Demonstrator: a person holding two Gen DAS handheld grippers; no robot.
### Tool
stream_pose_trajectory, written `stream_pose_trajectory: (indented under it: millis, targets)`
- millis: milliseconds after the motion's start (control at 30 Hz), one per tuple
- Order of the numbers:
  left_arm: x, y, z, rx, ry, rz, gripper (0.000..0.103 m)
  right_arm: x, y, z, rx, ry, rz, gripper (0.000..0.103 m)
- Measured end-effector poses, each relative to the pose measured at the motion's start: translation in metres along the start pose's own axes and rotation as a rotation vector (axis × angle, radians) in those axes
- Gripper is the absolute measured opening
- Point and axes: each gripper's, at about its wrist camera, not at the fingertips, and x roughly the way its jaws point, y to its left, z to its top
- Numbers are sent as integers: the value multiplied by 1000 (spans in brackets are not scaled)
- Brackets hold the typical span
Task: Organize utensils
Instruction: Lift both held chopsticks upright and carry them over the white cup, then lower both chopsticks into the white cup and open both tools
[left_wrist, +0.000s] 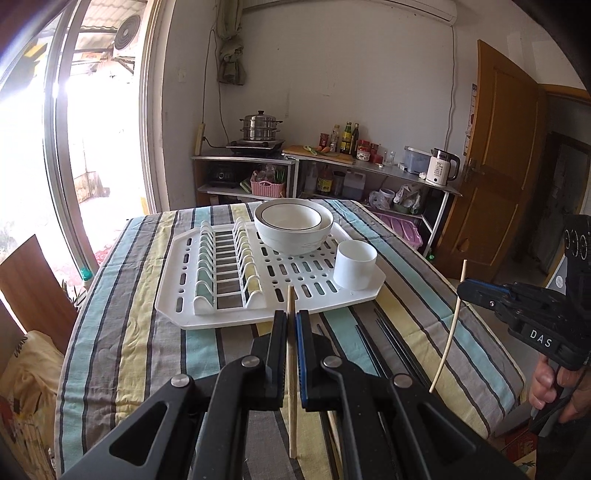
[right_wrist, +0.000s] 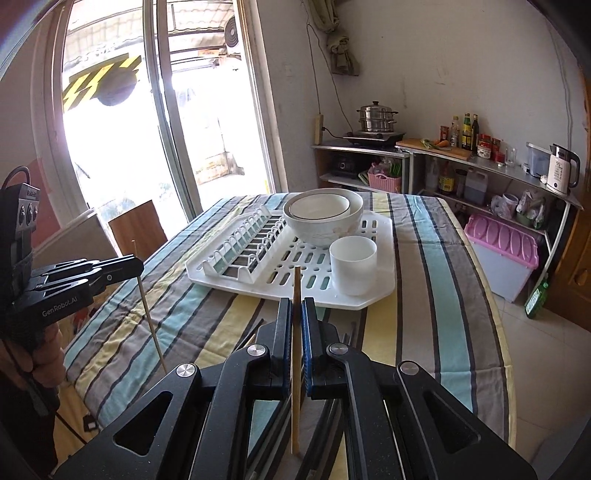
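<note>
My left gripper (left_wrist: 291, 314) is shut on a pale wooden chopstick (left_wrist: 293, 424) that stands nearly upright above the striped tablecloth (left_wrist: 129, 332). My right gripper (right_wrist: 296, 301) is shut on a second wooden chopstick (right_wrist: 295, 424), also upright. Each shows in the other's view: the right gripper (left_wrist: 461, 291) with its chopstick (left_wrist: 446, 350), the left gripper (right_wrist: 138, 266) with its chopstick (right_wrist: 151, 325). Ahead lies a white drying rack (left_wrist: 177, 258) (right_wrist: 380, 229) with stacked white bowls (left_wrist: 293, 227) (right_wrist: 321, 216) and a white cup (left_wrist: 355, 264) (right_wrist: 353, 266). Dark chopsticks (left_wrist: 391, 343) lie on the cloth below.
A metal counter (left_wrist: 388, 170) along the far wall holds a steamer pot (left_wrist: 260, 127), bottles and a white kettle (left_wrist: 441, 168). A pink-lidded box (right_wrist: 502, 240) and a green bottle (right_wrist: 535, 299) stand on the floor to the right of the table. A glass sliding door is on the left.
</note>
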Motion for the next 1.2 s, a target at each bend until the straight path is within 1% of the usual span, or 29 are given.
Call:
stream_pose_trajectory:
  millis: [200,300,433,533,767,1000,1100,1200]
  targets:
    - [-5,-6,4,6,-8,-6,5,-9,-3,2,5,-27,10,5]
    - [-5,-8,15,7,-27,-18,5,-12,-7,9,6,-47,9,5]
    - [3,-12,37,0,-49,-43,5,-13,-18,26,11,-83,3,5]
    - [18,-15,58,-9,-55,-65,5,-5,-29,41,26,-98,-7,5]
    - [67,-24,118,-40,-59,-110,5,17,-62,80,76,-142,-26,5]
    - [109,-34,175,-66,-100,-152,5,35,-86,120,113,-202,-27,5]
    - [127,-37,192,-76,-113,-165,5,42,-91,133,118,-228,-23,5]
    - [148,-38,202,-92,-114,-181,5,54,-96,141,124,-238,-15,5]
